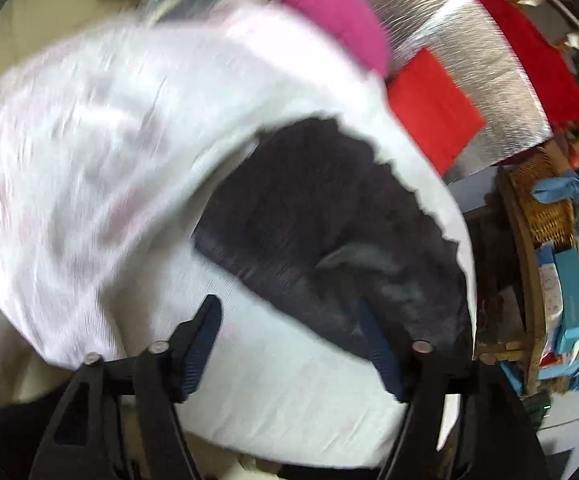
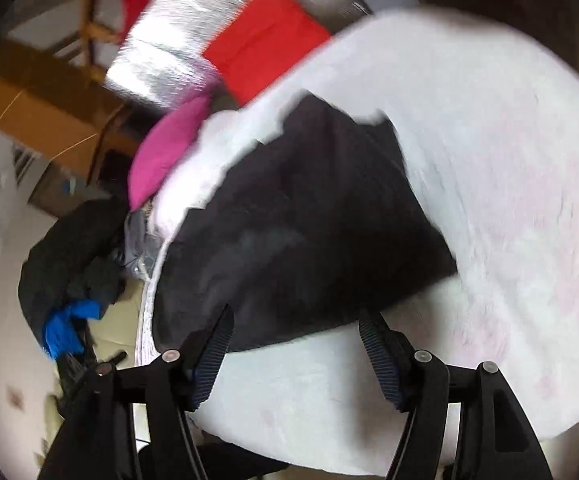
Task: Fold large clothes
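Left gripper, right gripper: black plastic linkage arms, silver pivot screws at joints, dark blue ribbed pads on fingers, lower frame.

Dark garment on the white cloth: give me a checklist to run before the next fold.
1. Left hand-held gripper empty, jaws apart: ok.
2. Right hand-held gripper empty, jaws apart: ok.
3. Dark garment lying on the white cloth, free of both grippers: ok.
4. Garment folded flat and neat: cannot tell, both views are blurred.
5. Red cloth and pink cloth off the dark garment: ok.
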The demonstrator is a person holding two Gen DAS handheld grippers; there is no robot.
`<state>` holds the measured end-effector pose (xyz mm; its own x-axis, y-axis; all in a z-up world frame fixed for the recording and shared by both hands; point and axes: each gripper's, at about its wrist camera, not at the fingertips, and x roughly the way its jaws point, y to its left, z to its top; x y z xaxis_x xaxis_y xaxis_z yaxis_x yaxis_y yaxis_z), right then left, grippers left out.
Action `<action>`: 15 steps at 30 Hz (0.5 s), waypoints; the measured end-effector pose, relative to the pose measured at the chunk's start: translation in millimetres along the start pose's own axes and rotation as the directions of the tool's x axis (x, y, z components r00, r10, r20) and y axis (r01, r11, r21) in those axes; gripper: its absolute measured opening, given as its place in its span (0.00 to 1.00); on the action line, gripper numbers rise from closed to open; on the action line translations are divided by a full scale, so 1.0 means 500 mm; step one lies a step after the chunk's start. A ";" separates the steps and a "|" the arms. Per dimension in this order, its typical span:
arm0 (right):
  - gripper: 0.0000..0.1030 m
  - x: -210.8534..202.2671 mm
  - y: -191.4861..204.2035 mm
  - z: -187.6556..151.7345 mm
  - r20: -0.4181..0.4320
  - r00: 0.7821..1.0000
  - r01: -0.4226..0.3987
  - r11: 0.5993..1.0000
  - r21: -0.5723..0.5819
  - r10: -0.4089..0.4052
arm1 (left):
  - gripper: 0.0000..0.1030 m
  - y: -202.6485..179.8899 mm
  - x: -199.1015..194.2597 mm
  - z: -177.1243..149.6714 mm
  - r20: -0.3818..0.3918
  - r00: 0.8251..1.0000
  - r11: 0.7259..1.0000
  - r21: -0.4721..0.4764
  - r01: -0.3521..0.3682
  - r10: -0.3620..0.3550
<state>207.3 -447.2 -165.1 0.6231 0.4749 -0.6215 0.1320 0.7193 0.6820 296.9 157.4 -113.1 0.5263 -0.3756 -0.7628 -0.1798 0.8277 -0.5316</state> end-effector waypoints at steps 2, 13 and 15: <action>0.69 -0.016 0.039 0.035 0.054 0.998 -0.008 0.999 -0.050 0.011 | 0.82 -0.053 -0.006 0.031 0.074 0.997 0.997 0.061 -0.038 0.034; 0.74 0.225 0.106 0.166 0.036 0.985 0.174 0.979 -0.110 -0.171 | 0.83 -0.155 0.249 0.105 -0.033 0.972 0.952 0.211 -0.221 0.233; 0.74 0.275 0.108 0.172 0.015 0.979 0.205 0.970 -0.128 -0.205 | 0.83 -0.159 0.291 0.103 -0.042 0.964 0.937 0.249 -0.246 0.264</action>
<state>366.6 -386.4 -180.6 0.5940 0.3099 -0.7424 0.1574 0.8602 0.4850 430.9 58.3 -162.9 0.4248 -0.1606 -0.8909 -0.0913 0.9715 -0.2186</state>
